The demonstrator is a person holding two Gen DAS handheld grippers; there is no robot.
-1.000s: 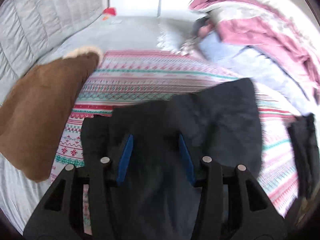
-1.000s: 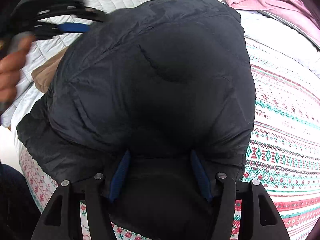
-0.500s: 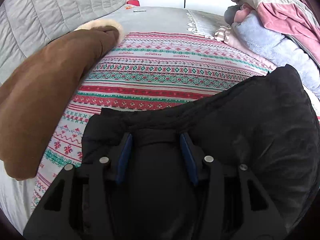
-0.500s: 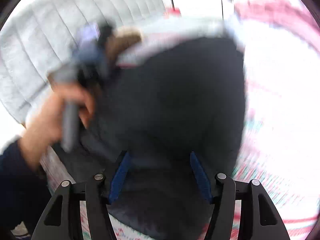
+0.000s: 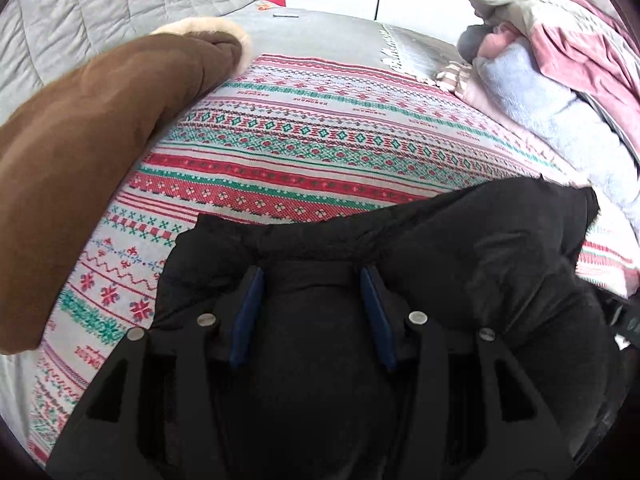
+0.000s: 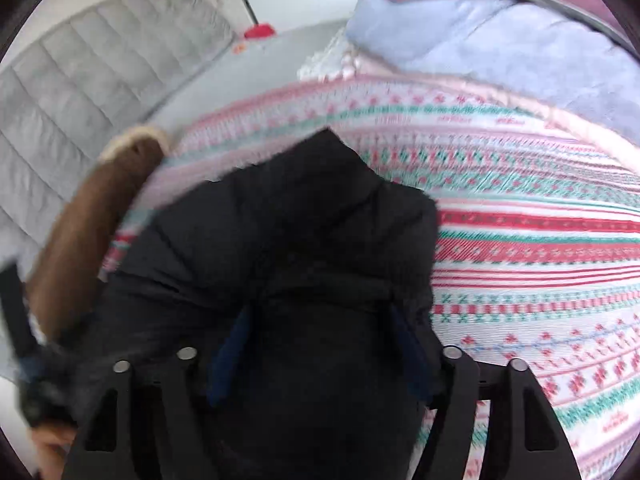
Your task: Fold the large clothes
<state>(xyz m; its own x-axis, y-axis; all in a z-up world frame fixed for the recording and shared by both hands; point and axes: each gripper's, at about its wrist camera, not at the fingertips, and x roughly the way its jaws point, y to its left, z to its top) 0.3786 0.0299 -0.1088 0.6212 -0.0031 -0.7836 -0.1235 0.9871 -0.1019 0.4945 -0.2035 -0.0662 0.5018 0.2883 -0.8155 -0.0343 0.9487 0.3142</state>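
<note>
A black padded jacket lies bunched on the patterned red, green and white blanket. My left gripper has thick black fabric filling the space between its blue pads, and its jaws stand fairly wide around it. In the right wrist view the same jacket fills the lower middle. My right gripper also has jacket fabric bunched between its blue pads. That view is blurred by motion.
A brown fleece-lined garment lies at the left on the blanket, also in the right wrist view. A pile of pink and pale blue bedding sits at the right. A grey quilted headboard stands behind.
Both grippers have carried the jacket down and forward; it has dropped from hanging high to lying bunched low over the blanket. The right view swung toward the bedding pile.
</note>
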